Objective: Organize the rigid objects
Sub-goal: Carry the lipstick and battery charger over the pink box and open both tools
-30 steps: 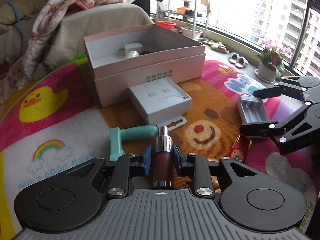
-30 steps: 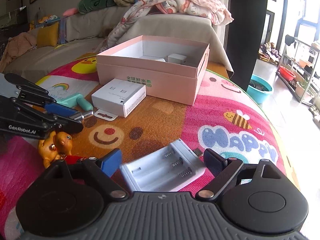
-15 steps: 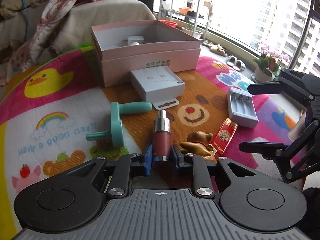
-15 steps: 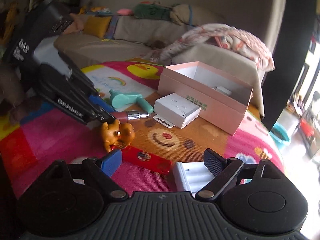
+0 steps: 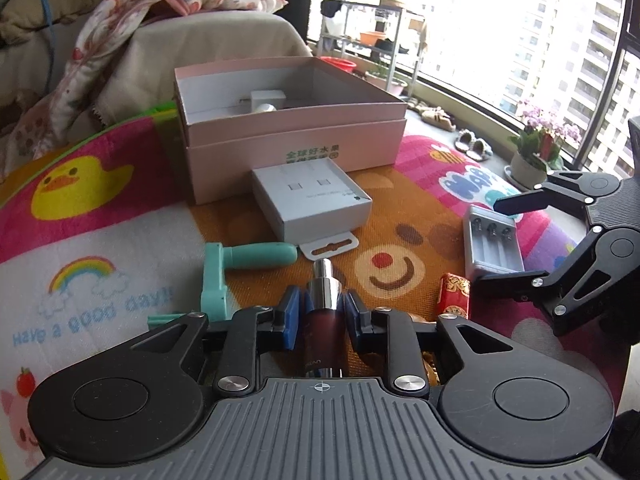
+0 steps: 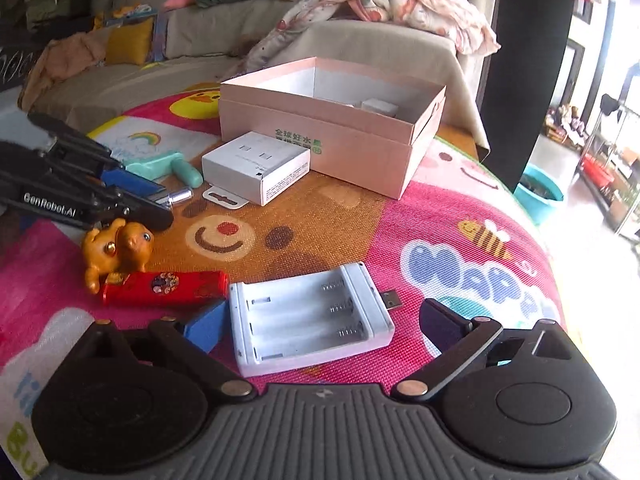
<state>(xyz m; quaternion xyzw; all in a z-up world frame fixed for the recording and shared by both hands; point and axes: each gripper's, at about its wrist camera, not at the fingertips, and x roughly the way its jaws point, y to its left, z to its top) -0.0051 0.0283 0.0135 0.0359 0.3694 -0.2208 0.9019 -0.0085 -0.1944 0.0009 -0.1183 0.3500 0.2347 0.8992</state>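
Observation:
My left gripper (image 5: 322,312) is shut on a dark red bottle (image 5: 323,322) with a silver cap, low over the play mat (image 5: 100,240). In the right wrist view the same left gripper (image 6: 132,196) shows at the left, the silver cap (image 6: 178,196) poking out. My right gripper (image 6: 324,324) straddles a white battery charger (image 6: 312,316) lying on the mat; its jaws are opening, and the far pad stands clear of the charger. From the left wrist view, the right gripper (image 5: 506,240) brackets the charger (image 5: 492,240). An open pink box (image 5: 296,148) stands behind.
A small white box (image 5: 316,204) lies in front of the pink box (image 6: 344,148). A teal handle (image 5: 240,264), a red packet (image 6: 160,288) and an orange figurine (image 6: 120,248) lie on the mat. A sofa with a blanket (image 6: 400,4) is behind.
The right gripper, pulled back half a second ago, has come down over the charger again with its jaws wider. The left gripper keeps its hold on the bottle.

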